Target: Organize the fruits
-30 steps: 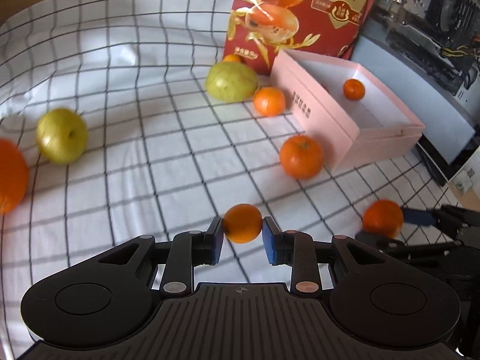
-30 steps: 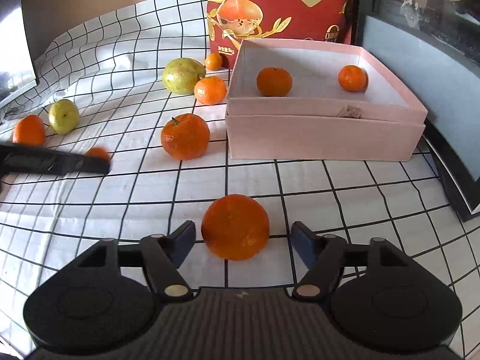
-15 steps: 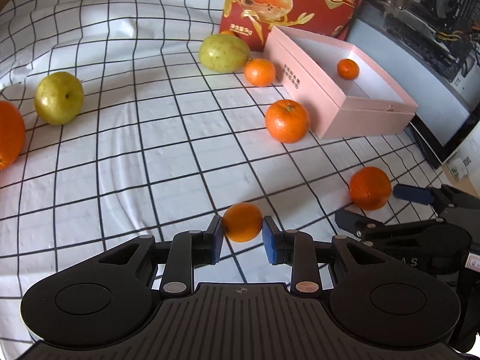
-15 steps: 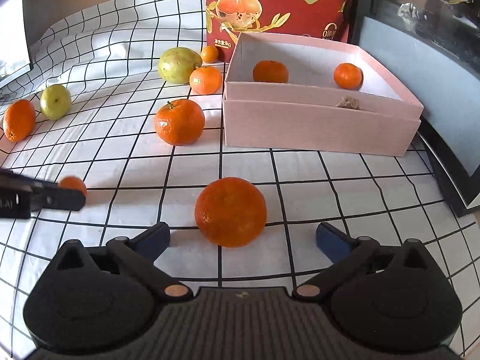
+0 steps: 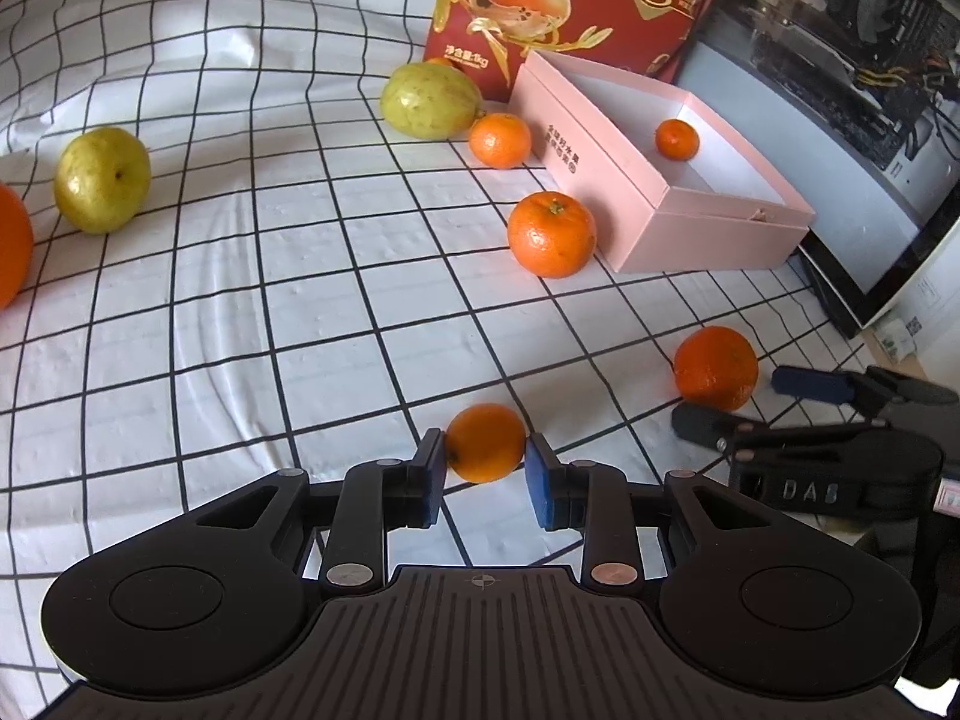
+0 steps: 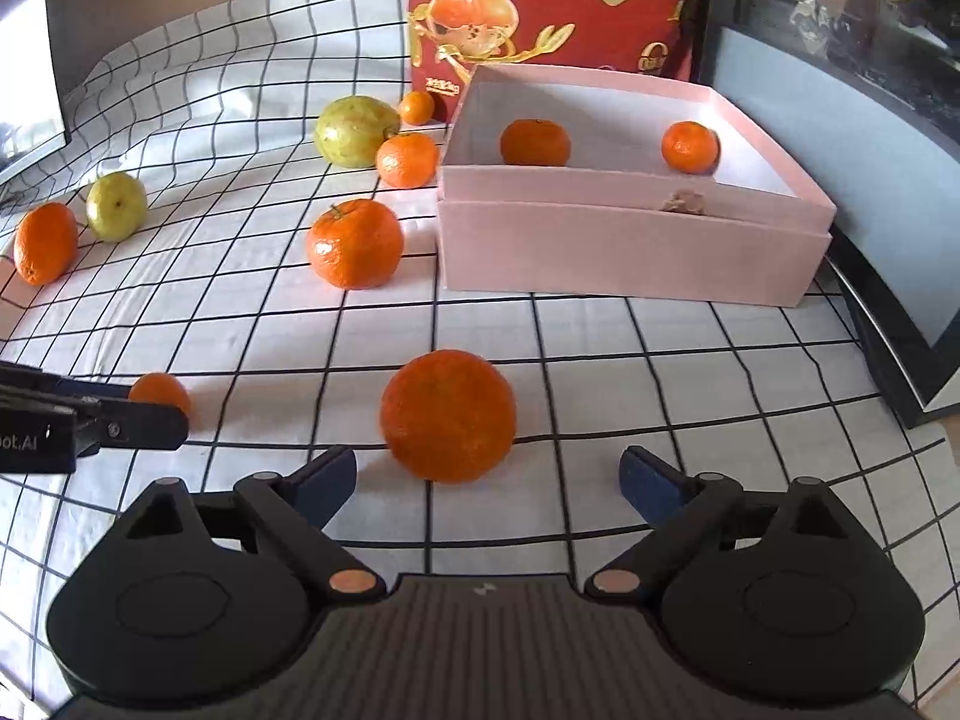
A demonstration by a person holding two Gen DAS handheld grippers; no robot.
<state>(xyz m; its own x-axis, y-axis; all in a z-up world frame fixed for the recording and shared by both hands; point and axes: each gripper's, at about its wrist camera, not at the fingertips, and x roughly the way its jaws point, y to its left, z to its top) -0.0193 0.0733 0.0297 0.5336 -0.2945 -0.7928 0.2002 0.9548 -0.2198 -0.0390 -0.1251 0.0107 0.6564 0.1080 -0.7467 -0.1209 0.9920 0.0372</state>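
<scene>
Left wrist: fingers [image 5: 485, 459] grasp small orange [image 5: 485, 443] | right fingers [image 6: 487, 474] spread, orange [image 6: 447, 415] just ahead

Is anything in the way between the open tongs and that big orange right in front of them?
No, nothing visible. The big orange sits on the checked cloth just ahead of the right tongs, whose blue fingers are spread wide on either side. The left tongs, gripping a small orange, are off to the side.
</scene>
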